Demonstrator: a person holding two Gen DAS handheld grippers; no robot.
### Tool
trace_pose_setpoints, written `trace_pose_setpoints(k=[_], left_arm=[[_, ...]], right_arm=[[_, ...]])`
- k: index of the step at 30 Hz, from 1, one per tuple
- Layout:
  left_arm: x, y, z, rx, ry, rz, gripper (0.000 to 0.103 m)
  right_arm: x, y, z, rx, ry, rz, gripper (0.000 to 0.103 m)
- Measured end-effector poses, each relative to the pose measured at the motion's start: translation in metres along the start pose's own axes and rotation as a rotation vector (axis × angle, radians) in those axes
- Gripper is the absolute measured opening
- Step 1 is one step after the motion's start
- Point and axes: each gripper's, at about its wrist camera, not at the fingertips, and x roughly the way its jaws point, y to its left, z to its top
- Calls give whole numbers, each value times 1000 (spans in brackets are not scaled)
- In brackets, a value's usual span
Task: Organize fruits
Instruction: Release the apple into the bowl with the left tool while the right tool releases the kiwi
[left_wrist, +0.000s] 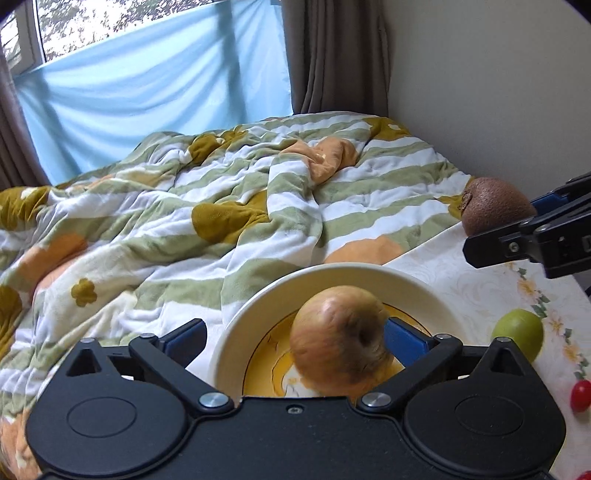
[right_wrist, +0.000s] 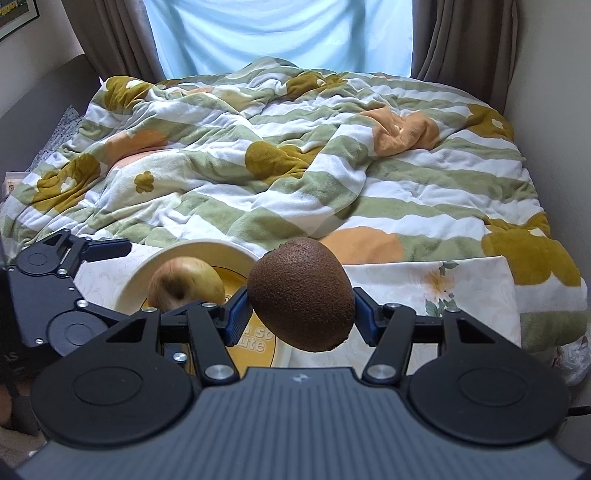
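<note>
Plate (left_wrist: 236, 325), cream: receiving fruit
Apple (left_wrist: 340, 336): on plate, between left gripper (left_wrist: 295, 332) jaws spread wide, released
Kiwi (right_wrist: 301, 295): clamped in right gripper (right_wrist: 303, 314), at apple's 3 o'clock; next, judged: lower onto plate beside apple, then release

You can read only fragments, "n so" and "ute", in pale letters on the yellow centre of the plate (right_wrist: 255, 341), lower middle, right wrist view.

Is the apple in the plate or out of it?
In. The apple rests on the plate's yellow centre, inside its cream rim.
</note>
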Motion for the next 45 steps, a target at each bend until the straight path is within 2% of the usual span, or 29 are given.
trace_pose_setpoints(k=[12,21,27,29,30,31,33,45], left_arm=[[-67,17,-26,-90,-35,38,103],[-84,29,-49,-148,-28,62,103],[-89,31,-60,-162,-24,77,103],[-91,30,-63,-167,-23,79,103],[-92,29,-64,-168,-23,80,103],[-93,29,-66,-170,-23,81,103],[-96,28,-68,-172,-23,84,103],[-135,15,-72,-195,-67,109,103]], right_arm=[[9,27,-14,-102,27,44,73],[43,55,-37,-259,51,23,73],[53,58,-43,-296,43,11,74],[54,60,-44,-308,28,4,77],[54,61,-43,-318,20,0,83],[53,62,-43,-328,13,-5,94],[50,64,-43,-342,-8,-32,103],[1,54,-49,-264,-51,25,103]])
